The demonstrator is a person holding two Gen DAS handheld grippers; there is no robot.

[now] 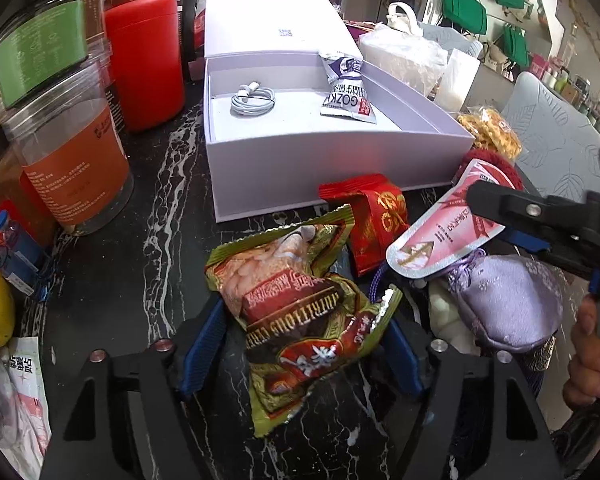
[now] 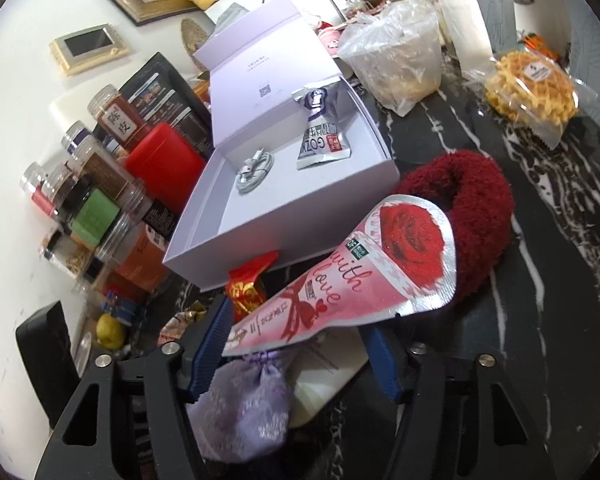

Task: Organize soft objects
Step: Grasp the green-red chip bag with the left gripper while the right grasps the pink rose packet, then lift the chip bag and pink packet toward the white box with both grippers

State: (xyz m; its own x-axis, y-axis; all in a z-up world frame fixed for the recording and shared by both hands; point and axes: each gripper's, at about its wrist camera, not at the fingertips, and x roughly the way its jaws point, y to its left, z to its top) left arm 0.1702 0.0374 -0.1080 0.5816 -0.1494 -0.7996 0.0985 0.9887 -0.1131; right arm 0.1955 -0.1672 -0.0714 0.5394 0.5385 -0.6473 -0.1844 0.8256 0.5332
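Over the dark marble surface [image 1: 112, 288], just before the open white box [image 1: 300, 168], our left gripper [image 1: 304, 344] clamps its fingers on the green snack packet [image 1: 300, 316] while our right gripper [image 2: 296, 344] pinches the pink rose pouch [image 2: 340, 284].

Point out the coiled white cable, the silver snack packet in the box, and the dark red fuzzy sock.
coiled white cable [image 1: 253, 100], left wrist view, on the coil's loops.
silver snack packet [image 2: 322, 140], right wrist view, on its printed front.
dark red fuzzy sock [image 2: 480, 208], right wrist view, on the plush cuff.
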